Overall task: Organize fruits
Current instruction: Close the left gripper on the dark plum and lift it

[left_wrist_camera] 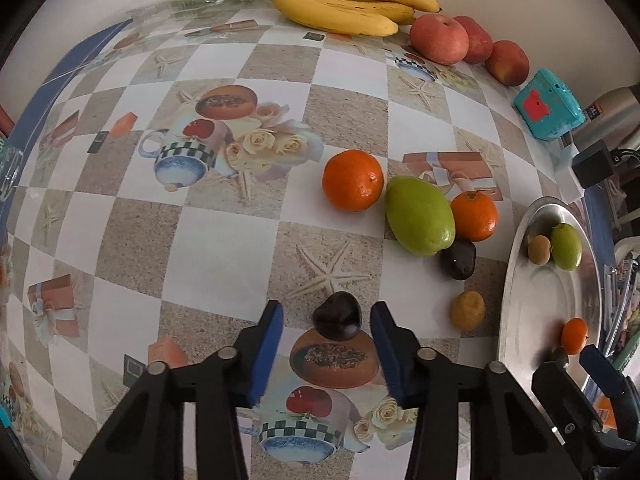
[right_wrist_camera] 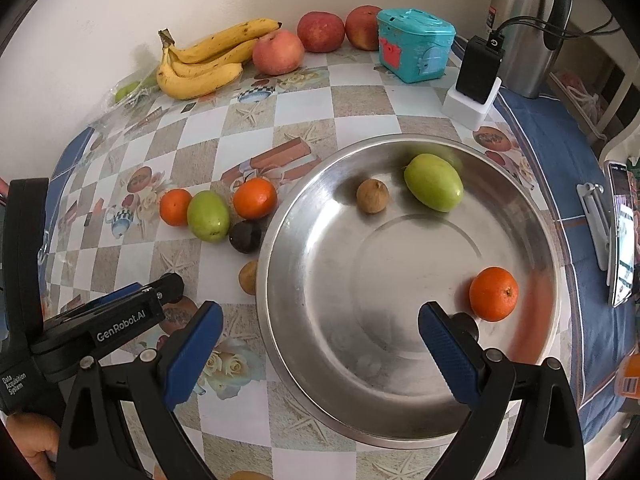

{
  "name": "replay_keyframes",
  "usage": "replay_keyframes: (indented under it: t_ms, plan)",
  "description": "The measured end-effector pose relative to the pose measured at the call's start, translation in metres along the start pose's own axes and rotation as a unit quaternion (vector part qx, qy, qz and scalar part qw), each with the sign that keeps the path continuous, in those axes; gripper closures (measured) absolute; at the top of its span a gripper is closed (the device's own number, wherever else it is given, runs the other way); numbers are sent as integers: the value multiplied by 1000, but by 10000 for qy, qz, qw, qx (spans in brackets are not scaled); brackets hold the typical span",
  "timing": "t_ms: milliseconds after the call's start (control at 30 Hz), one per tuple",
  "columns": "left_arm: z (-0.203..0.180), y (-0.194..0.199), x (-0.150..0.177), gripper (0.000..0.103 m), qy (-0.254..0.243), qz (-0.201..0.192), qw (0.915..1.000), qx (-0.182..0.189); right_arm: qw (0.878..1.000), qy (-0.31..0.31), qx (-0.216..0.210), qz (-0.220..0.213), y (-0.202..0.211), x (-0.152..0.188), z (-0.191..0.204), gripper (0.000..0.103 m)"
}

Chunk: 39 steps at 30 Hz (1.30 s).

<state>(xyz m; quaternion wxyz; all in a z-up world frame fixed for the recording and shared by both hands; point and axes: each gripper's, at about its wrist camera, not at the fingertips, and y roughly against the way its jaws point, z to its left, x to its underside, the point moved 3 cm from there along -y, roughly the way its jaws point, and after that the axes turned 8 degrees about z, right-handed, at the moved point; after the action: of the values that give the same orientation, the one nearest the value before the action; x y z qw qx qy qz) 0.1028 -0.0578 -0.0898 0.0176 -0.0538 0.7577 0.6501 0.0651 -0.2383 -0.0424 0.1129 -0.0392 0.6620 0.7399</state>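
Note:
My left gripper (left_wrist_camera: 326,320) is open, its blue pads on either side of a small dark fruit (left_wrist_camera: 338,316) on the tablecloth, not touching it. Beyond lie two oranges (left_wrist_camera: 352,186), a green fruit (left_wrist_camera: 420,216), another dark fruit (left_wrist_camera: 458,259) and a small yellow-brown fruit (left_wrist_camera: 467,310). My right gripper (right_wrist_camera: 320,328) is open and empty over the near side of the steel bowl (right_wrist_camera: 304,200). The bowl holds an orange (right_wrist_camera: 493,294), a green fruit (right_wrist_camera: 434,182), a small brown fruit (right_wrist_camera: 372,196) and a small dark fruit (right_wrist_camera: 464,323) behind my right finger.
Bananas (right_wrist_camera: 204,62) and three red apples (right_wrist_camera: 278,52) line the wall at the back. A teal box (right_wrist_camera: 416,44), a black charger on a white base (right_wrist_camera: 478,76) and a steel kettle (right_wrist_camera: 528,20) stand back right. A phone on a stand (right_wrist_camera: 622,236) is at the right edge.

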Motion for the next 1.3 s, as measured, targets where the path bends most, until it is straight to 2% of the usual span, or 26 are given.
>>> replay_keyframes:
  t_ms: [233, 367, 500, 1267, 1300]
  plan:
    - [-3, 0, -2, 71, 5, 23, 10000, 59, 10000, 3, 40, 31, -1, 1, 0, 5]
    - [-5, 2, -2, 72, -46, 53, 9999, 149, 10000, 6, 43, 30, -2, 1, 1, 5]
    - [-8, 0, -2, 72, -113, 48, 9999, 17, 10000, 9, 45, 32, -2, 1, 1, 5]
    - [-4, -6, -1, 72, 7, 117, 9999, 34, 9999, 50, 94, 70, -6, 3, 1, 5]
    - [-4, -6, -1, 74, -4, 120, 9999, 26, 9999, 54, 95, 76, -7, 3, 0, 5]
